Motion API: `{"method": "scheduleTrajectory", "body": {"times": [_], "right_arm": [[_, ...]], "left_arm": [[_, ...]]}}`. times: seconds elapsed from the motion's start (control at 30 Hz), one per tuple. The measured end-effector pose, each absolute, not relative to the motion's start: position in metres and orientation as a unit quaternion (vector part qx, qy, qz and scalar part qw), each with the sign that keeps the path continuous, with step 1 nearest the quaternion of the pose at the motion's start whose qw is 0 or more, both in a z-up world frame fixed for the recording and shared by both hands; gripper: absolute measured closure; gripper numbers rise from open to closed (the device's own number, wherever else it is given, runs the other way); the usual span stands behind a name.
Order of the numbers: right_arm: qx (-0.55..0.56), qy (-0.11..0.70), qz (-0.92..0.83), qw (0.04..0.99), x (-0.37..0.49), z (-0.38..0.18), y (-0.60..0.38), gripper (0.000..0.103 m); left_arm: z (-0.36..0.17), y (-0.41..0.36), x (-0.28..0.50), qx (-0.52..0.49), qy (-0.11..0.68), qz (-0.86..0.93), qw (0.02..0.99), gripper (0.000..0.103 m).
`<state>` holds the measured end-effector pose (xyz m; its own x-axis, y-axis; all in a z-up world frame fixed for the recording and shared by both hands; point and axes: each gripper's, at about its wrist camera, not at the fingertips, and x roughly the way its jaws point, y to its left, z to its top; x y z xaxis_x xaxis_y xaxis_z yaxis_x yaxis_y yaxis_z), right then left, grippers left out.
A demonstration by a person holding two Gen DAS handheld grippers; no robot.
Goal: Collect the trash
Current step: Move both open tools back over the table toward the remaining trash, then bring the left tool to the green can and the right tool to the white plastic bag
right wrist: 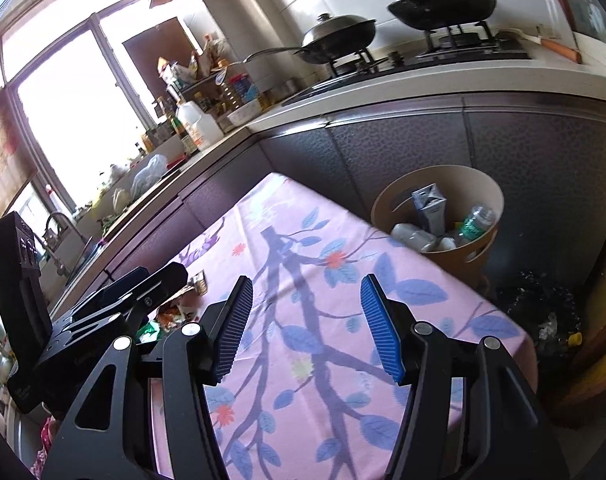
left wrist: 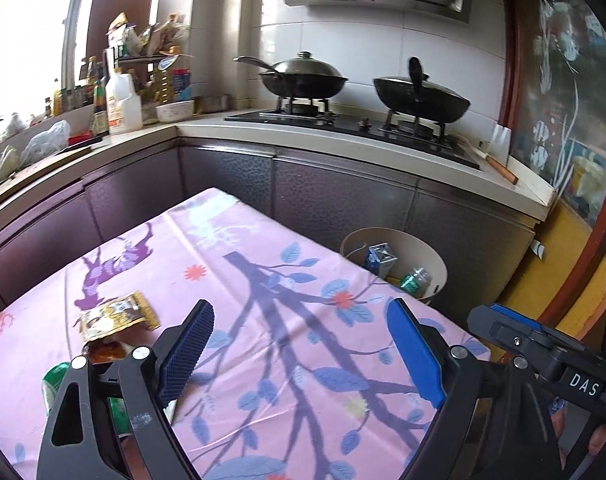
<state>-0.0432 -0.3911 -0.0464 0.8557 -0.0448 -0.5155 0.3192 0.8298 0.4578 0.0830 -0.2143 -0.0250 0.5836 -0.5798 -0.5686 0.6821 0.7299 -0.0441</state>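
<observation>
While both tongs gape empty, left gripper [left wrist: 299, 344], right gripper [right wrist: 307, 328], snack wrapper [left wrist: 117, 316] left of both.

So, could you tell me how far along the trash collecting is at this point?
Partly done: the bin beside the table already holds a carton, a green-labelled bottle and white items. In hand: nothing; the left hand-held gripper and right hand-held gripper are both open and empty. Left: the snack wrappers and a green can on the table.
</observation>
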Motion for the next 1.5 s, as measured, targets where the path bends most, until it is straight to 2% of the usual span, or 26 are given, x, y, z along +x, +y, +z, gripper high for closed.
{"method": "scheduleTrajectory", "body": {"times": [0.57,1.27,1.5], "right_arm": [[0.246,0.266,-0.076,0.929,-0.016,-0.045,-0.343,0.046],[0.232,0.308,-0.035,0.922,0.013,-0.07,-0.296,0.046],[0.227,0.318,-0.027,0.92,0.016,-0.077,-0.289,0.052]], "left_arm": [[-0.036,-0.157,0.105,0.06,0.286,-0.322,0.9,0.015],[-0.052,-0.085,0.126,0.033,0.3,-0.261,0.917,0.015],[-0.052,-0.025,0.146,-0.009,0.303,-0.214,0.929,0.015]]}}
